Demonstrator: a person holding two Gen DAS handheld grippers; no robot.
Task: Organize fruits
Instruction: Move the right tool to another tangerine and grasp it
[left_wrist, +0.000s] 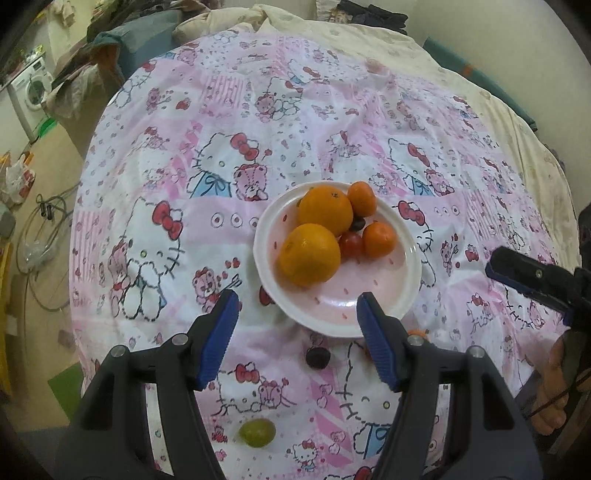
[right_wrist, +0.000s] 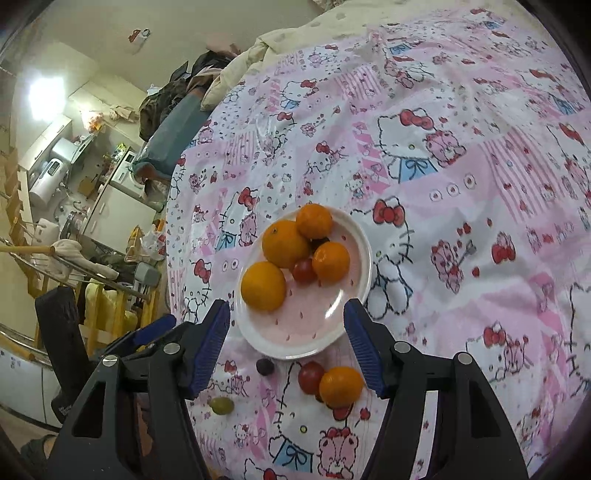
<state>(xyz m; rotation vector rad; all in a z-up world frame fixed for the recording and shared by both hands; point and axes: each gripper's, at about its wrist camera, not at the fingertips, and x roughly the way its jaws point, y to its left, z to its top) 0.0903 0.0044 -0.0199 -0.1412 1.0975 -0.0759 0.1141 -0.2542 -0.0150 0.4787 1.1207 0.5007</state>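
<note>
A white plate (left_wrist: 388, 295) (right_wrist: 314, 325) sits on the pink cartoon-print sheet. On it lie two big oranges (left_wrist: 309, 254) (right_wrist: 263, 285), two mandarins (left_wrist: 379, 239) (right_wrist: 331, 261), a cherry tomato (left_wrist: 350, 243) (right_wrist: 304, 270) and a dark grape (left_wrist: 357, 223). Loose on the sheet in front of the plate are a dark grape (left_wrist: 317, 357) (right_wrist: 265, 366), a green grape (left_wrist: 257, 432) (right_wrist: 221, 405), a cherry tomato (right_wrist: 311, 376) and a mandarin (right_wrist: 340, 386). My left gripper (left_wrist: 297, 299) hovers open over the plate's near rim, holding nothing. My right gripper (right_wrist: 287, 306) is open and holds nothing either.
The sheet (left_wrist: 258, 129) covers a bed with a cream quilt (left_wrist: 369, 33) bunched at the far end. Left of the bed the floor holds cables (left_wrist: 44, 229), bags and a washing machine (left_wrist: 31, 88). A hand (left_wrist: 557, 384) shows at the right edge.
</note>
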